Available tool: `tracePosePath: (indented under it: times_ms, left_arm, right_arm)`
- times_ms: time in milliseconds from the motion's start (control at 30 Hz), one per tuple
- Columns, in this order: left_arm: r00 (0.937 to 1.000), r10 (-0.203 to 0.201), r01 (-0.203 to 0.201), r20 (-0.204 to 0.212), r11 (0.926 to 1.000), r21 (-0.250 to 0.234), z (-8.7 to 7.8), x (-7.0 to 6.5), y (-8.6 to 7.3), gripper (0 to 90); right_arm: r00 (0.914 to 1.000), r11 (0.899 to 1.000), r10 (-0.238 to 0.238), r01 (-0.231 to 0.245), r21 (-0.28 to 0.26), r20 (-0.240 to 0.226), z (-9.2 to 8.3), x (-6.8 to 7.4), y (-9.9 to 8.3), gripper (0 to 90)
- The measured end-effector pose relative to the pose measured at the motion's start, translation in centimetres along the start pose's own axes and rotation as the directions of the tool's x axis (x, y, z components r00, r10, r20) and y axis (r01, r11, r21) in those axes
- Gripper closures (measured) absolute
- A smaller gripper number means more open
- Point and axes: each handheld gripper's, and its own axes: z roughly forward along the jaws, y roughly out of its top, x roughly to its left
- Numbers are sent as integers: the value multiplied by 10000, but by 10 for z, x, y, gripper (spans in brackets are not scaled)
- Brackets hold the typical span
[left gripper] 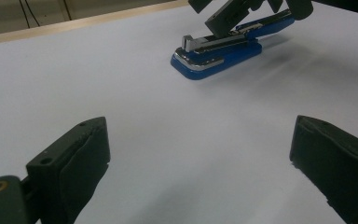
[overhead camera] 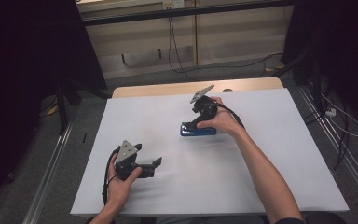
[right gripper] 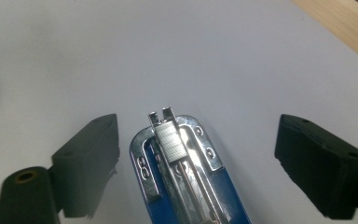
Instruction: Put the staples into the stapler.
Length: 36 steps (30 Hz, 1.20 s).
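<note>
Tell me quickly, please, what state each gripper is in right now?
Left gripper: open, holding nothing, over the table.
Right gripper: open, jaws either side of the blue stapler without pressing it.

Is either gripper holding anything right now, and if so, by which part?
Nothing is held. The right gripper stands open around the blue stapler, clear of both sides; the left gripper is open over bare table.

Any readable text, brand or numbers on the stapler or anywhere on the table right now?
Stapler: embossed marks on the chrome base plate, perhaps "30", too blurred to read for sure.
Staple strip: no text.
Table: plain white, no text.
Left gripper and right gripper: no labels visible.
</note>
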Motion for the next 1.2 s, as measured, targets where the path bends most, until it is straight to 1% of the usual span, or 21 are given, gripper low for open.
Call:
tracePosePath:
  times_ms: [33,133,233,333,400,467,567,633,667,700,733,867,967,1000,1133,1200]
  left_arm:
    - [10000,17,-17,-15,10000,1,0,0,0,50]
    - [10000,-16,16,-7,10000,-5,0,0,0,50]
    - [10000,13,-13,-1,10000,25,1,0,0,50]
    - [10000,-5,5,-22,10000,12,0,0,0,50]
    - [10000,31,-30,-26,10000,15,1,0,0,50]
    - [10000,26,-26,-39,10000,29,1,0,0,50]
    - [10000,12,-12,-24,10000,11,1,0,0,50]
    - [10000,12,-12,-44,10000,1,0,0,0,50]
    - [10000,15,-15,-37,10000,9,0,0,0,50]
    - [10000,20,-20,-35,10000,-11,0,0,0,50]
    - [10000,14,-14,-35,10000,-19,0,0,0,50]
    - [10000,18,-18,-26,10000,35,1,0,0,50]
    - [10000,36,-35,-37,10000,47,1,0,0,50]
    - [10000,31,-31,-33,10000,41,1,0,0,50]
    - [10000,30,-30,-46,10000,53,1,1,0,50]
    - [10000,21,-21,-86,10000,36,1,1,0,50]
  right_arm:
    - [9999,9999,129,-129,-27,30,0,0,0,112]
    - [9994,9995,292,-290,-103,175,-1,1,-2,84]
    - [9987,9986,471,-467,-231,173,-2,2,-4,56]
    - [9972,9970,690,-679,-360,296,-3,3,-5,58]
    - [9952,9962,768,-741,-451,609,-4,6,-6,63]
    - [9926,9949,889,-847,-541,824,-6,8,-6,64]
    - [9863,9912,1146,-1055,-802,1184,-9,10,-6,64]
    - [9829,9882,1288,-1160,-1003,1319,-12,10,-7,64]
    - [9821,9881,1281,-1144,-1031,1378,-13,10,-8,65]
    - [9821,9895,1173,-1029,-1019,1471,-14,11,-10,65]
    - [9797,9904,1132,-980,-975,1656,-14,11,-12,65]
    - [9744,9878,1265,-1067,-1132,1856,-17,13,-18,66]
    - [9674,9871,1314,-1075,-1189,2166,-20,16,-21,74]
    - [9643,9880,1253,-997,-1183,2331,-21,18,-22,73]
    - [9555,9870,1315,-1012,-1252,2640,-25,23,-25,63]
    - [9509,9837,1491,-1148,-1383,2710,-27,24,-28,60]
